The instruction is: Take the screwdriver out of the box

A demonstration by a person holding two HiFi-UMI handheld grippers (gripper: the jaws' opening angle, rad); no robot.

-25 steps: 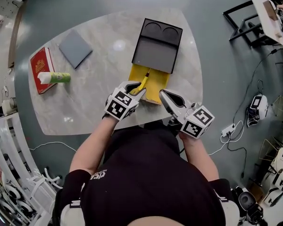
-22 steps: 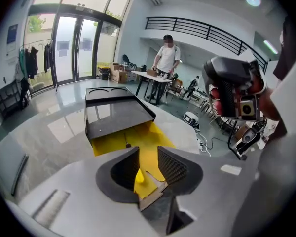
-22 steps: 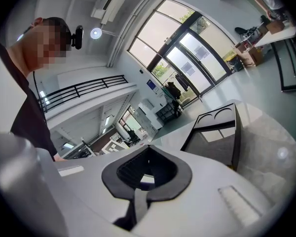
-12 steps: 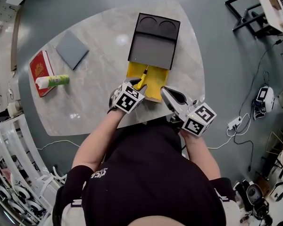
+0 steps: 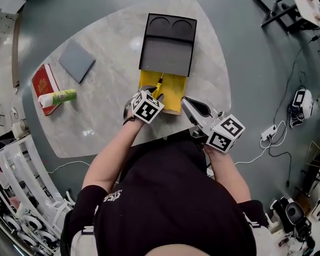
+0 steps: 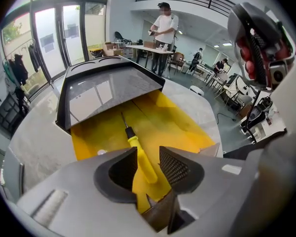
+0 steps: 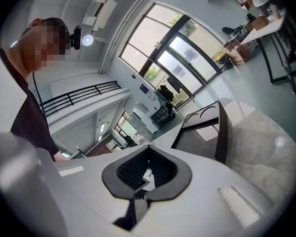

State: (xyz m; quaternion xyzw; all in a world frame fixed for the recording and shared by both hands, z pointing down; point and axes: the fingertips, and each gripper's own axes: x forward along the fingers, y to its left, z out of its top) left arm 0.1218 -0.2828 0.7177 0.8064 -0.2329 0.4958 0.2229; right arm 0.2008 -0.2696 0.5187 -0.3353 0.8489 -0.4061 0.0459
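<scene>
A black box sleeve (image 5: 167, 47) lies on the table with its yellow drawer (image 5: 173, 89) pulled out toward me. In the drawer lies the screwdriver (image 6: 138, 154), with a yellow handle and a thin dark shaft; the screwdriver (image 5: 158, 84) points toward the sleeve. My left gripper (image 5: 152, 94) points steeply down over the drawer's near end. Its jaws are opening, and the handle sits between the pads (image 6: 175, 167) without being pressed. My right gripper (image 5: 188, 103) hovers at the table's front edge, right of the drawer, shut and empty. Its closed tips (image 7: 148, 147) face the sleeve (image 7: 207, 127).
A red book (image 5: 42, 81) with a green-and-white tube (image 5: 56, 97) on it lies at the table's left. A grey pad (image 5: 76, 60) sits beyond them. The marble table (image 5: 96, 121) ends just before my body. Cables and a power strip (image 5: 269, 135) lie on the floor at right.
My left gripper has tipped downward and sunk onto the drawer, and its jaws have spread around the screwdriver handle. The right gripper has stayed about where it was.
</scene>
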